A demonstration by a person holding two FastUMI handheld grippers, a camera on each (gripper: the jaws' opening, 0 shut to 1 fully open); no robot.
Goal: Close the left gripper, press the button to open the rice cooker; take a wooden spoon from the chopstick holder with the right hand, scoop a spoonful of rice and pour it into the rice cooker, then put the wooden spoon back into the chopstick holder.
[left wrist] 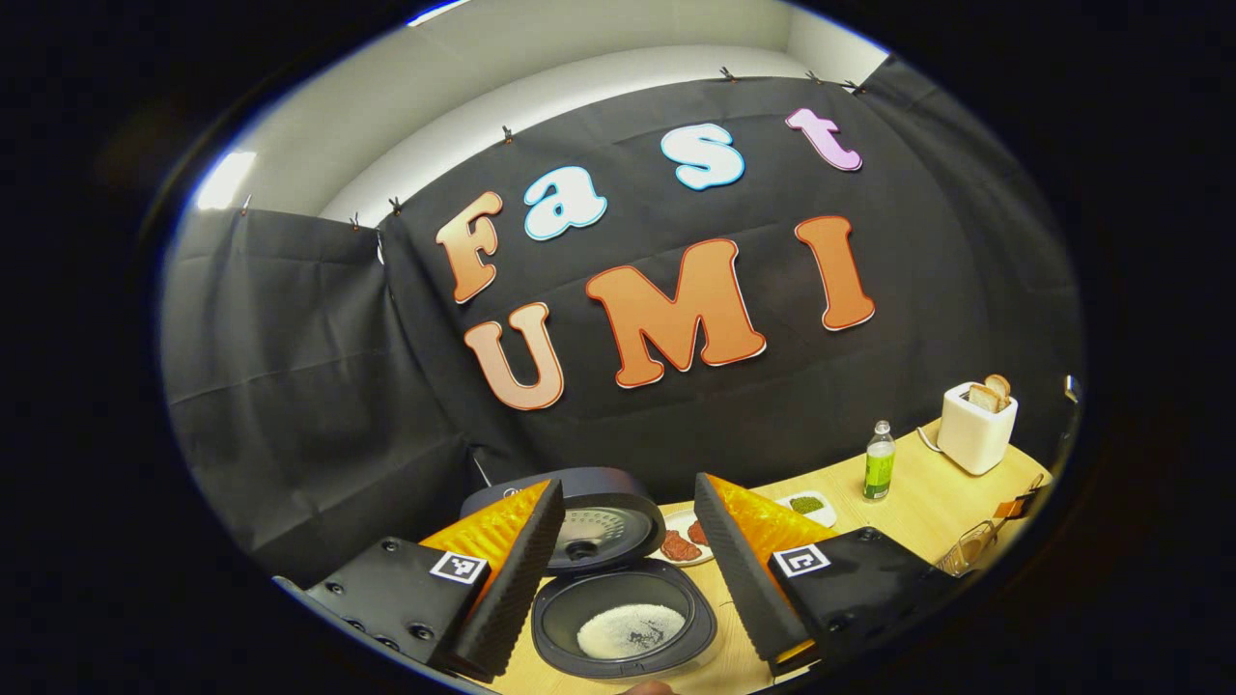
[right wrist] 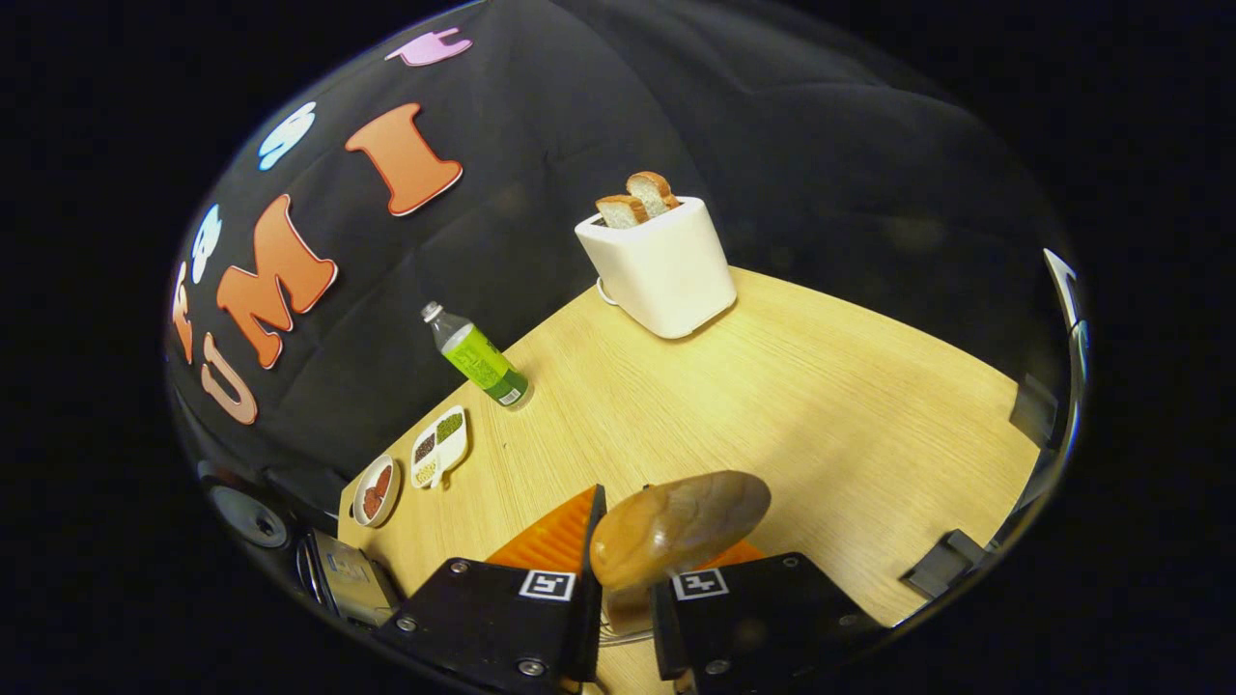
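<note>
Below, in the left gripper view: cooker (left wrist: 623, 618) lying open, lid (left wrist: 579, 526) tipped up at the back, patch of white rice (left wrist: 630, 629) on the bottom of the dark inner pot. Framed between the left tongs (left wrist: 628, 569), spread wide and holding nothing. Just behind the cooker, small dish of red pieces (left wrist: 684, 545); beside that, a white divided dish (left wrist: 806, 505) with green grains. Farther right on the wooden surface (left wrist: 917, 502), green bottle (left wrist: 879, 461) standing upright, then white toaster (left wrist: 975, 425) with two bread slices sticking out. Wire holder (left wrist: 970, 547) at the right edge, contents too small to tell.

Over in the right gripper view: spoon (right wrist: 676, 526) clamped by its handle in the right tongs (right wrist: 623, 579), narrow around it, rounded back of the bowl facing the camera, above the surface (right wrist: 821, 405). Beyond it, bottle (right wrist: 478, 357), toaster (right wrist: 661, 265), both dishes (right wrist: 439, 444) near the left edge.
</note>
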